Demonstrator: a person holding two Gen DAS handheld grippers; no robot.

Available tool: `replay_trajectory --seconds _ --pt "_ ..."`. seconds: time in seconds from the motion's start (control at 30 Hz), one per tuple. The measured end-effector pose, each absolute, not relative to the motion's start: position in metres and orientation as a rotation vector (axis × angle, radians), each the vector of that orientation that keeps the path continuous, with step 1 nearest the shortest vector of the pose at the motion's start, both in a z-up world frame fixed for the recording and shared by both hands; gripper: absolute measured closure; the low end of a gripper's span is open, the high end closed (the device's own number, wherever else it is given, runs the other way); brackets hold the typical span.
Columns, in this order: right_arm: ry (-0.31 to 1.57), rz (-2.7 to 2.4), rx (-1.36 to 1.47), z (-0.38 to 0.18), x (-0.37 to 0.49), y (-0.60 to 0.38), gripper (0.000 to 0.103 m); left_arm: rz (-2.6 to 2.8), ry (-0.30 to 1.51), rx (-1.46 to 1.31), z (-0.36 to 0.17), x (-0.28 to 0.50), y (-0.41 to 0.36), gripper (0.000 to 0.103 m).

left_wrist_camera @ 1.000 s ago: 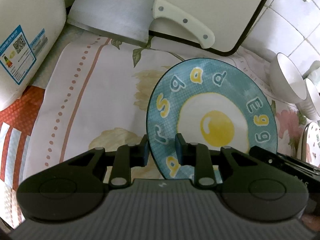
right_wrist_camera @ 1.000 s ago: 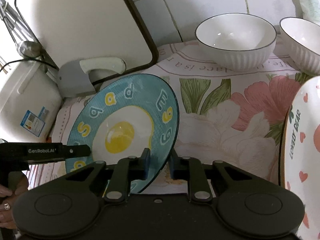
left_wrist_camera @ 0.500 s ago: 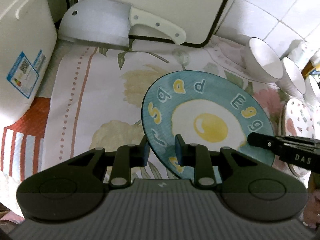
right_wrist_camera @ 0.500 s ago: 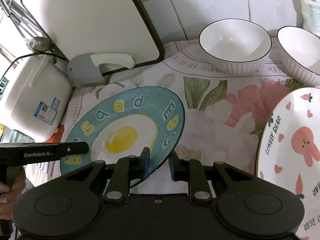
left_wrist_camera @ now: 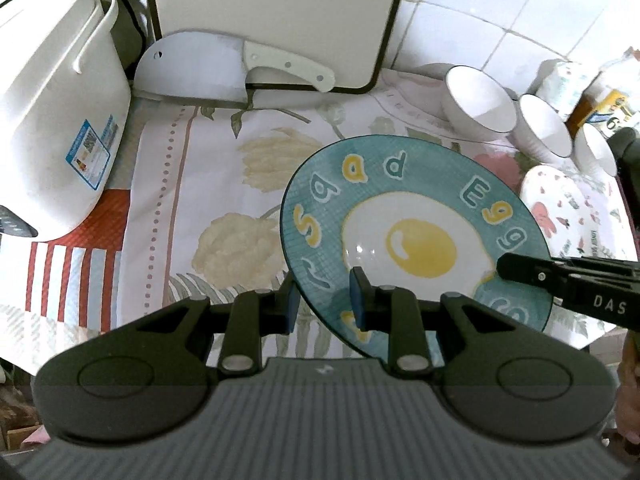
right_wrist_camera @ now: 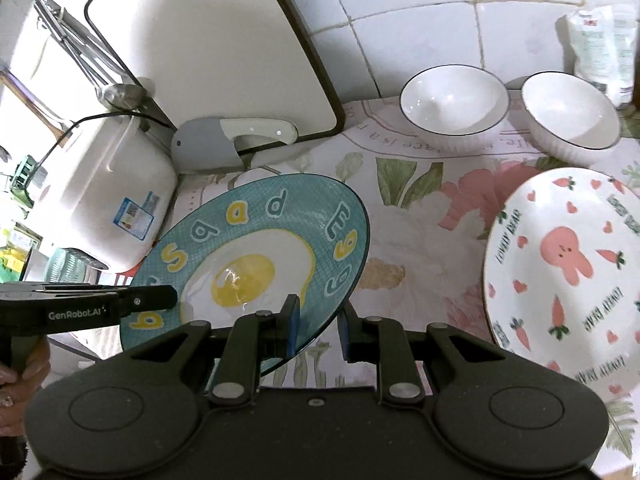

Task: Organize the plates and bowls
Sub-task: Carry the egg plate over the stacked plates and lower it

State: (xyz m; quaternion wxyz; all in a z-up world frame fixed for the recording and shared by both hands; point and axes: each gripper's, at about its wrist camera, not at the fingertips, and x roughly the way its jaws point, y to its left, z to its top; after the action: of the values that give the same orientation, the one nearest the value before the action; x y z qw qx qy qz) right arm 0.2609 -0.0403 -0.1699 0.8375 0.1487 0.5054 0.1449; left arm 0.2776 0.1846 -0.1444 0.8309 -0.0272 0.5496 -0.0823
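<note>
Right wrist: both grippers [right_wrist_camera: 317, 326] clamp egg plate [right_wrist_camera: 256, 256]; bunny plate [right_wrist_camera: 560, 264] beside (bowls [right_wrist_camera: 454, 106] behind).

Left hand-held gripper [left_wrist_camera: 322, 306] angled downward, jaws pinched narrow on a rim, right hand-held gripper [right_wrist_camera: 318, 326] likewise clamped opposite (a hand [right_wrist_camera: 16, 376] grips the left handle)

The teal plate [left_wrist_camera: 416, 236] bears a fried-egg picture ringed with raised letters; "Egg" reads clearly along its right rim, the other letters do not form a word I can make out. The white plate [right_wrist_camera: 568, 264] to the right, with a pink rabbit, carries "LOVELY BEAR" repeated round its edge. The left gripper [right_wrist_camera: 100, 308] reads "GenRobot.AI" on its side; the right gripper [left_wrist_camera: 580, 284] shows "DAS". The blue label [left_wrist_camera: 88, 154] on the white appliance [left_wrist_camera: 52, 128] is too small to read.
</note>
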Motion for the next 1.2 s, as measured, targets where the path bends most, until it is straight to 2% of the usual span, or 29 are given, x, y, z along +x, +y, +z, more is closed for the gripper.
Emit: replay_trajectory --seconds 0.33,0.63,0.87,1.2 --pt "1.013 0.279 0.354 -0.134 0.213 -0.076 0.078 -0.234 1.128 -0.004 -0.104 0.247 0.161 0.079" --pt "0.968 0.232 0.37 -0.105 0.177 -0.133 0.078 -0.292 1.09 0.024 -0.078 0.227 0.1 0.079" --pt "0.965 0.19 0.377 -0.1 0.168 -0.189 0.077 -0.332 1.081 0.047 -0.077 0.23 0.039 0.079" --pt "1.028 0.153 0.377 -0.123 0.179 -0.25 0.077 -0.328 1.117 0.023 -0.109 0.252 -0.027 0.079"
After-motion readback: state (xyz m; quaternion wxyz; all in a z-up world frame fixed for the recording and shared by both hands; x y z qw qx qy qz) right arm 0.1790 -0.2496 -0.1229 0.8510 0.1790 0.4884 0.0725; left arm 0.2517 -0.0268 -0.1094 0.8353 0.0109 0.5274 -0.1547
